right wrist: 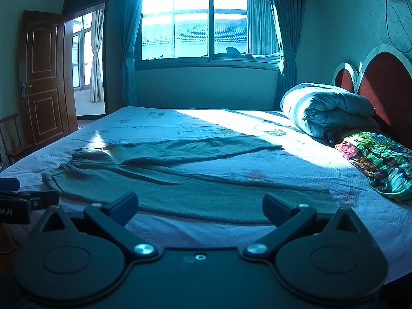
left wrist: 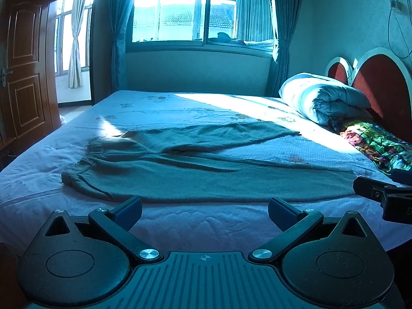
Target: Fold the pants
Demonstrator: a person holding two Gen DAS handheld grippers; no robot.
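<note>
Grey-green pants [left wrist: 195,172] [right wrist: 180,180] lie spread flat on the bed, waistband at the left, both legs running to the right and splayed apart. My left gripper [left wrist: 204,212] hovers open just short of the near leg's edge, nothing between its fingers. My right gripper [right wrist: 199,207] is open too, at the near edge of the same leg, holding nothing. The right gripper's body [left wrist: 386,195] shows at the right edge of the left wrist view. The left gripper's body [right wrist: 23,203] shows at the left edge of the right wrist view.
The bed has a pale blue sheet [left wrist: 180,108] [right wrist: 296,162]. A rolled quilt [left wrist: 322,97] [right wrist: 324,108] and a colourful cloth [left wrist: 381,144] [right wrist: 378,162] lie by the red headboard [left wrist: 378,82]. A window [left wrist: 195,10], a wooden door [left wrist: 23,67] and a chair [right wrist: 13,139] stand around it.
</note>
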